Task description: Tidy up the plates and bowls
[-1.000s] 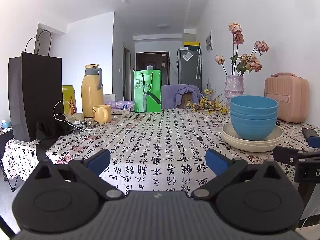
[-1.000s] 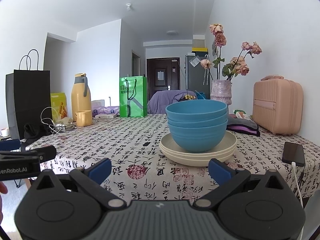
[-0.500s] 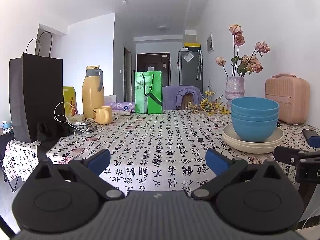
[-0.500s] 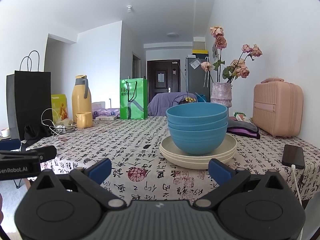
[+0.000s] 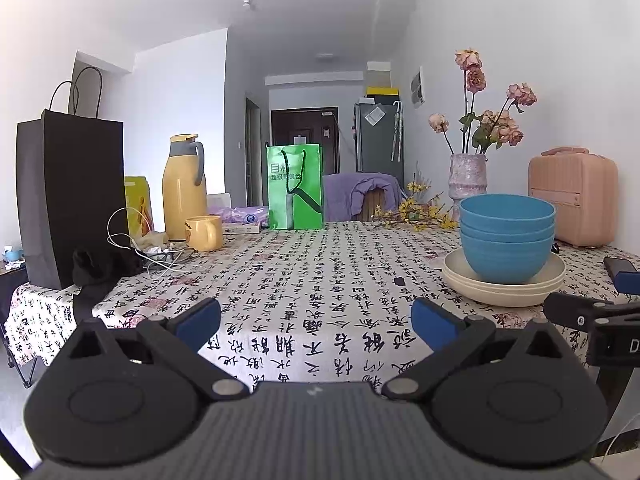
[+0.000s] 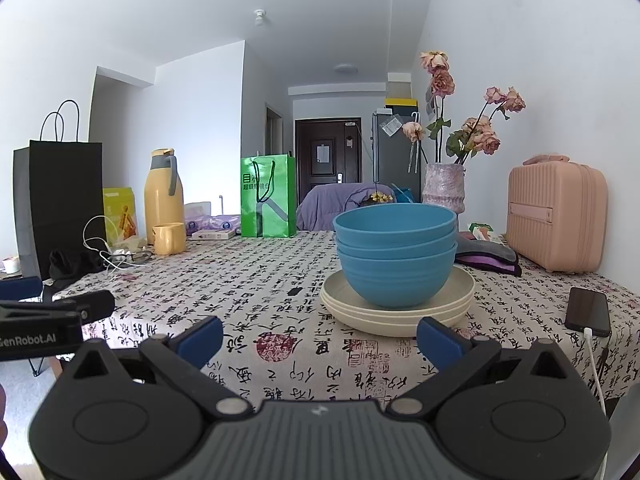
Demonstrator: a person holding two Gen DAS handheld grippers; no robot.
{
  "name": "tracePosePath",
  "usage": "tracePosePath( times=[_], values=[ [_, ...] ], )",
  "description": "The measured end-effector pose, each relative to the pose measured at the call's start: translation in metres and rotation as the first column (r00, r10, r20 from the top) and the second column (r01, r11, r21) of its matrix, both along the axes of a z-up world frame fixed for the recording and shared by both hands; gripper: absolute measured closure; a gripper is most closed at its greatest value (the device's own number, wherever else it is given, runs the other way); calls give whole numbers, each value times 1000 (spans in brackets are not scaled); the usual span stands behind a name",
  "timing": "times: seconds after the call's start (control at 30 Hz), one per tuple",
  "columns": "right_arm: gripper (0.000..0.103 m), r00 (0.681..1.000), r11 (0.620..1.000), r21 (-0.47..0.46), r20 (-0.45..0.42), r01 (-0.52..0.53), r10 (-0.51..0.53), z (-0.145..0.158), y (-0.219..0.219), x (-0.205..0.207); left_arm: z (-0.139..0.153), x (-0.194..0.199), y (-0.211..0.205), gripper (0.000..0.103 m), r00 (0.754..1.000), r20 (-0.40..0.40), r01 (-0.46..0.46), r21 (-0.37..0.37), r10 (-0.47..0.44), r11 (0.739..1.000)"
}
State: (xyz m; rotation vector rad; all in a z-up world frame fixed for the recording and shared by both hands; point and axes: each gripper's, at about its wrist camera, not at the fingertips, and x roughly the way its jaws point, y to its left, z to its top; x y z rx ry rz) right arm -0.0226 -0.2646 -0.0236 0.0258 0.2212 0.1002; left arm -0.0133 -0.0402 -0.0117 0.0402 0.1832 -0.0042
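Observation:
Three nested blue bowls (image 6: 396, 256) stand on a stack of cream plates (image 6: 396, 314) on the patterned tablecloth, straight ahead in the right wrist view. My right gripper (image 6: 320, 340) is open just short of the plates, nothing between its blue pads. In the left wrist view the same blue bowls (image 5: 506, 238) and cream plates (image 5: 502, 286) sit at the right. My left gripper (image 5: 316, 322) is open over the table's near edge, well left of the stack and empty. Part of the right gripper's body (image 5: 592, 320) shows at the far right.
A phone (image 6: 588, 312) on a cable lies right of the plates. A pink case (image 6: 556, 216), vase of flowers (image 6: 444, 190) and folded cloths (image 6: 486, 252) stand behind. A black bag (image 5: 68, 200), cables (image 5: 136, 248), yellow flask (image 5: 182, 188), mug (image 5: 204, 232) and green bag (image 5: 296, 186) line the left and far side.
Both views have shifted slightly; the bowls and plates sit a little lower in frame. Both grippers stay open and empty. Nothing on the table has moved.

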Motion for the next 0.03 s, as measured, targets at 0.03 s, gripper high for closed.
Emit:
tracePosePath(
  times=[0.03],
  values=[
    [0, 1000, 1000, 0, 0, -1, 1, 0, 0, 0, 0, 0, -1, 0, 1000, 3, 5, 2, -5, 1000]
  ],
)
